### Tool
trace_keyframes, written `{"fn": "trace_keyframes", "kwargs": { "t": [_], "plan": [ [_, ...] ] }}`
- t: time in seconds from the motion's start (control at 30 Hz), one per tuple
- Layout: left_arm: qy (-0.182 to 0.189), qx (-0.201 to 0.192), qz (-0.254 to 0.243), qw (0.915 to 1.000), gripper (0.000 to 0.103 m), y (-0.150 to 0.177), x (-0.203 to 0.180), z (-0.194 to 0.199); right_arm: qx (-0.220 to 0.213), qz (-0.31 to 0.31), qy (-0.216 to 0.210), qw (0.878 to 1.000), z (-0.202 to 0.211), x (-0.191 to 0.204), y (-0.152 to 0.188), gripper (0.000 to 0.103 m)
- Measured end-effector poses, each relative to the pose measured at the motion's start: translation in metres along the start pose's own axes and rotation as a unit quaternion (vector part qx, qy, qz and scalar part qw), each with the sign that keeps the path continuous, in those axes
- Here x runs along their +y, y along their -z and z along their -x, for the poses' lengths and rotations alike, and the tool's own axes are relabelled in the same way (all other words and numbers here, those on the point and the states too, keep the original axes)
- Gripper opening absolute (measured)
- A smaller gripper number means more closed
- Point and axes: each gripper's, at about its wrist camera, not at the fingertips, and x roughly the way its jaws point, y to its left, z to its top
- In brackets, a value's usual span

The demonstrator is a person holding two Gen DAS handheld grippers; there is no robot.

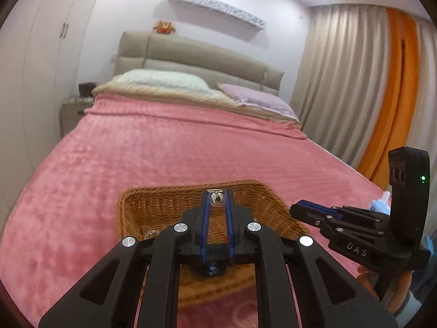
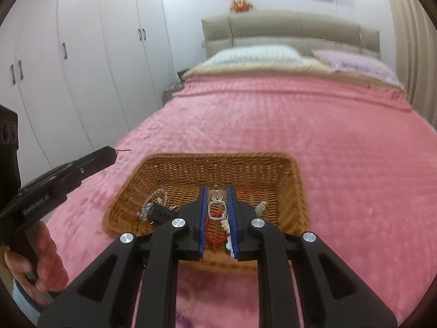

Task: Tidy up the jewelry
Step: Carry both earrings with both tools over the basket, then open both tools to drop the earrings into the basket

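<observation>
I hold my left gripper (image 1: 217,194) over the wicker basket (image 1: 153,205) on the pink blanket (image 1: 164,153). Its jaws are nearly closed on a small silver piece (image 1: 217,197) at the tips, an earring perhaps, though it is too small and blurred to name. My right gripper (image 2: 216,191) is above the same basket, its jaws pinched close on a silver piece with a squarish ring (image 2: 217,210) hanging between the blue pads. Below it in the basket lie a red cord (image 2: 215,235), white beads (image 2: 225,227), a silvery chain (image 2: 154,201) and a dark item (image 2: 161,214). My left hand (image 2: 41,262) grips its handle at the bed's near edge.
</observation>
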Motion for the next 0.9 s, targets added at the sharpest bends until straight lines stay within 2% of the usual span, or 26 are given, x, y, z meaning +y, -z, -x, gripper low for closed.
{"fn": "trace_keyframes", "kwargs": {
  "t": [0.13, 0.3, 0.43, 0.57, 0.6, 0.63, 0.67, 0.73, 0.9],
  "plan": [
    [-0.01, 0.027, 0.013, 0.9995, 0.009, 0.006, 0.015, -0.031, 0.041, -0.01, -0.005, 0.999, -0.045, -0.007, -0.004, 0.013],
    [-0.009, 0.054, 0.032, 0.998, 0.009, 0.022, 0.031, -0.051, 0.095, -0.026, -0.01, 0.995, -0.091, -0.014, -0.003, 0.013],
    [-0.007, 0.068, 0.037, 0.997, 0.009, 0.029, 0.032, -0.058, 0.115, -0.055, -0.031, 0.991, -0.104, -0.025, 0.002, 0.013],
    [-0.007, 0.073, 0.037, 0.9966, 0.01, 0.032, 0.03, -0.058, 0.121, -0.055, -0.022, 0.991, -0.109, -0.024, 0.003, 0.013],
    [-0.007, 0.072, 0.039, 0.9966, 0.014, 0.033, 0.031, -0.057, 0.123, -0.058, -0.025, 0.99, -0.109, -0.025, 0.004, 0.013],
    [-0.007, 0.07, 0.041, 0.9966, 0.022, 0.033, 0.031, -0.056, 0.123, -0.06, -0.027, 0.99, -0.108, -0.025, 0.005, 0.014],
    [-0.009, 0.067, 0.043, 0.9968, 0.024, 0.033, 0.032, -0.053, 0.122, -0.061, -0.028, 0.99, -0.107, -0.025, 0.004, 0.015],
    [-0.008, 0.054, 0.047, 0.9974, 0.032, 0.032, 0.032, -0.045, 0.115, -0.061, -0.028, 0.991, -0.1, -0.025, 0.005, 0.023],
    [-0.009, 0.009, 0.045, 0.9989, 0.042, 0.03, 0.024, -0.009, 0.089, -0.065, -0.04, 0.993, -0.06, -0.024, 0.013, 0.024]
  ]
}}
